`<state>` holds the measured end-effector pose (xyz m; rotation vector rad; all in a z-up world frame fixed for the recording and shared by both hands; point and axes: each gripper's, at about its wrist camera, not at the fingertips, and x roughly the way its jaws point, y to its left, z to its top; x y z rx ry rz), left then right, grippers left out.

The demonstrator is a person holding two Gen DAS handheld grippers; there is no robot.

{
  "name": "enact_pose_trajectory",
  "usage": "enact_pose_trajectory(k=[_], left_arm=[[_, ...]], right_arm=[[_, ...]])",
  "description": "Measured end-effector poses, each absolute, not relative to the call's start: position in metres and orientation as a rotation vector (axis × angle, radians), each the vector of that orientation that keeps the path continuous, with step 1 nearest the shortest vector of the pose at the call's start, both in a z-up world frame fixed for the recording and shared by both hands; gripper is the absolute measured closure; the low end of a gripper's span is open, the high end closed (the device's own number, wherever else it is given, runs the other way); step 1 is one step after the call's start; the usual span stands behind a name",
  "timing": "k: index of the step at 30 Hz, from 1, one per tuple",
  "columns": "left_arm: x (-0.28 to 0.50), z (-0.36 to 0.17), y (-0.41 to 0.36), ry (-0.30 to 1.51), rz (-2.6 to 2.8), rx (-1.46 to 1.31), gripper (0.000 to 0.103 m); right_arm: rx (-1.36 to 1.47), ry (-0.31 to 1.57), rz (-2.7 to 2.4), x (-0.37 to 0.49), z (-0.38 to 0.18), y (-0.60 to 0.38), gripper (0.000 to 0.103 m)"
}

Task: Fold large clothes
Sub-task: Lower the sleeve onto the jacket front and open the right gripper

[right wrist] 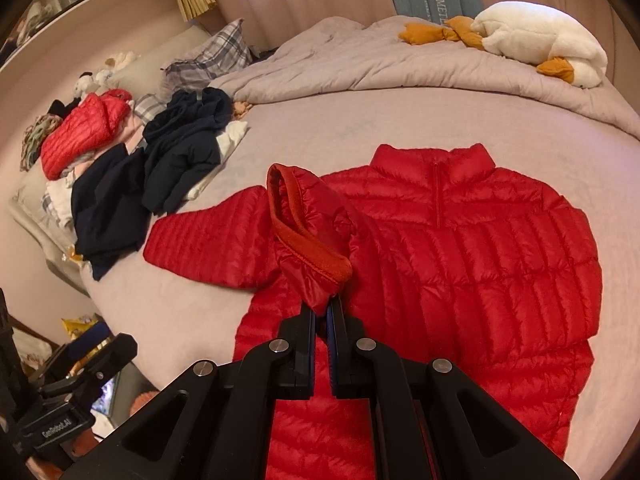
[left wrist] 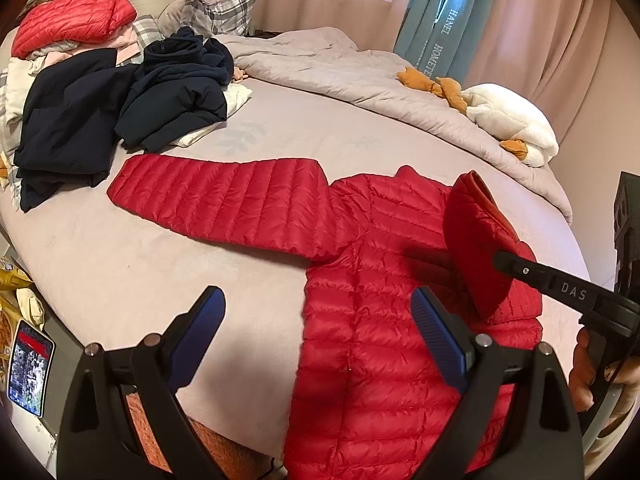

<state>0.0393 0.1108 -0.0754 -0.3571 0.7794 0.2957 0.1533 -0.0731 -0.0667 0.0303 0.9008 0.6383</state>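
Nearest the lens, left gripper [left wrist: 318, 312]: blue-padded jaws wide apart, nothing between them, poised over the lower front of the red down jacket [right wrist: 460, 264]. Right gripper [right wrist: 323, 312]: jaws together, clamped on the cuff [right wrist: 308, 236] of one jacket sleeve, cuff lifted off the cloth and carried over the jacket's chest. A hand [left wrist: 588, 368] visible at the right gripper's handle.

Red down jacket spread flat, front up, collar away from the cameras, on the bed [left wrist: 120, 264]; the other sleeve [left wrist: 224, 196] stretched straight out from the jacket toward the clothes heap.

Beyond that sleeve's end, a pile of dark navy garments [left wrist: 120, 112]. Farther from the jacket, behind the navy pile, a second red quilted garment [left wrist: 76, 16] on top of pale folded clothes. Past the jacket's collar, a rumpled grey duvet [left wrist: 344, 76], with a white plush toy [right wrist: 540, 44] with orange parts on it. Off the bed's edge on the left gripper's side of the jacket, a lit tablet screen [left wrist: 30, 368].
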Motion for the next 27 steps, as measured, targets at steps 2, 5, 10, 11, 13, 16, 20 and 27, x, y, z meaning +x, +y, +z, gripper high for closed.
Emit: enact_pose_trajectory(k=[2, 5, 10, 11, 13, 16, 20, 27], left_arm=[[0.039, -0.077, 0.112, 0.787, 0.299, -0.353, 0.009], [0.039, -0.079, 0.112, 0.792, 0.303, -0.355, 0.009], [0.039, -0.080, 0.114, 0.797, 0.308, -0.360, 0.009], [0.039, -0.081, 0.115, 0.800, 0.310, -0.359, 0.009], [0.040, -0.082, 0.115, 0.803, 0.314, -0.357, 0.009], [0.039, -0.084, 0.117, 0.805, 0.320, -0.360, 0.009], [0.040, -0.087, 0.119, 0.814, 0.321, -0.363, 0.009], [0.042, -0.091, 0.120, 0.825, 0.317, -0.367, 0.009]], right_arm=[[0.028, 0.904, 0.637, 0.153, -0.068, -0.071, 0.097], [0.024, 0.912, 0.638, 0.154, -0.071, -0.069, 0.097], [0.004, 0.924, 0.628, 0.152, -0.079, -0.061, 0.097], [-0.001, 0.926, 0.629, 0.152, -0.080, -0.059, 0.097], [-0.011, 0.936, 0.633, 0.151, -0.084, -0.055, 0.097], [-0.017, 0.949, 0.635, 0.151, -0.089, -0.051, 0.097], [-0.030, 0.956, 0.630, 0.149, -0.094, -0.046, 0.097], [-0.054, 0.975, 0.617, 0.147, -0.101, -0.039, 0.097]])
